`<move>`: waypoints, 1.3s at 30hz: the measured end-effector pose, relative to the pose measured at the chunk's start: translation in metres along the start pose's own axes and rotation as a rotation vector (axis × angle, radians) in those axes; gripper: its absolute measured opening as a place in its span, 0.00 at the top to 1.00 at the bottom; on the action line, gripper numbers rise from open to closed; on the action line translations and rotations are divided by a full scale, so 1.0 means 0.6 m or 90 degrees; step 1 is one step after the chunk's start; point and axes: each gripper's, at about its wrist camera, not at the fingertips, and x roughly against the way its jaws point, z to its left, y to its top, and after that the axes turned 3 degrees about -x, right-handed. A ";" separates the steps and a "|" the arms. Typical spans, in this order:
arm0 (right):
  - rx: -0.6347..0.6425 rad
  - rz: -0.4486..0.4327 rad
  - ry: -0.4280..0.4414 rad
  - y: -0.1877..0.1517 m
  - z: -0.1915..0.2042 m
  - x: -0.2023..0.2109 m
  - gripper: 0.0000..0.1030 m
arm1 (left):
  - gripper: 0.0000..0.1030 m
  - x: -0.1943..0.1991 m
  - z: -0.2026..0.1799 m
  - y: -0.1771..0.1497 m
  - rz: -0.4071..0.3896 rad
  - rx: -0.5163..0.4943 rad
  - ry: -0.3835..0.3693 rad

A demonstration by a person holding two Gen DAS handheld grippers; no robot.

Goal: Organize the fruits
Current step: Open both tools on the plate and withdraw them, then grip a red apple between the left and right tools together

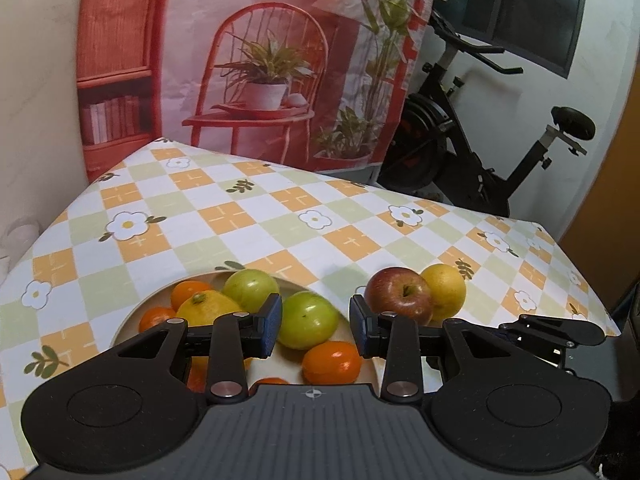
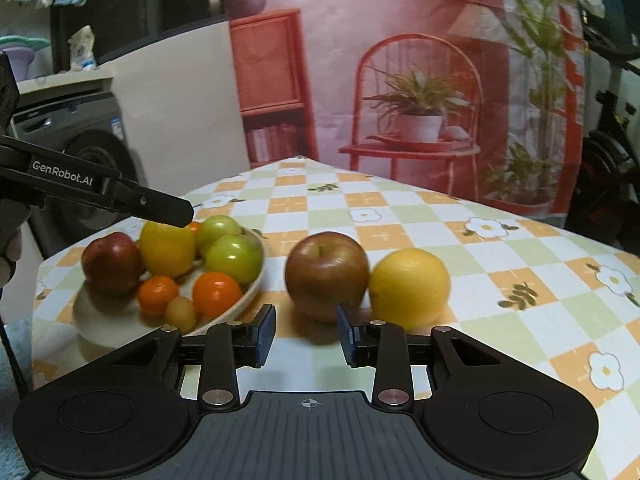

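A cream plate (image 1: 125,317) holds several fruits: two green ones (image 1: 307,320), a lemon (image 1: 206,307) and oranges (image 1: 332,362). My left gripper (image 1: 314,328) hovers open over the plate, with nothing pressed between its pads. From the right wrist, the same plate (image 2: 92,322) also shows a dark red apple (image 2: 112,264), and the left gripper (image 2: 178,213) reaches in above the lemon (image 2: 168,252). A second red apple (image 2: 326,274) and a yellow citrus (image 2: 410,286) sit on the cloth beside the plate. My right gripper (image 2: 307,334) is open just short of that apple.
The table wears a checked flower tablecloth (image 1: 240,216), its far edge against a printed red-chair backdrop (image 1: 260,80). An exercise bike (image 1: 460,140) stands past the right corner. A washing machine (image 2: 92,160) stands left of the table.
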 end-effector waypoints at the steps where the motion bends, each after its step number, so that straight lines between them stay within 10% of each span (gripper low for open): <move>1: -0.001 -0.002 -0.004 -0.001 -0.001 0.000 0.68 | 0.57 -0.005 -0.003 0.004 0.000 -0.004 -0.001; 39: 0.018 0.055 -0.046 0.015 0.012 -0.085 0.50 | 0.57 -0.176 -0.028 0.038 0.090 0.060 -0.171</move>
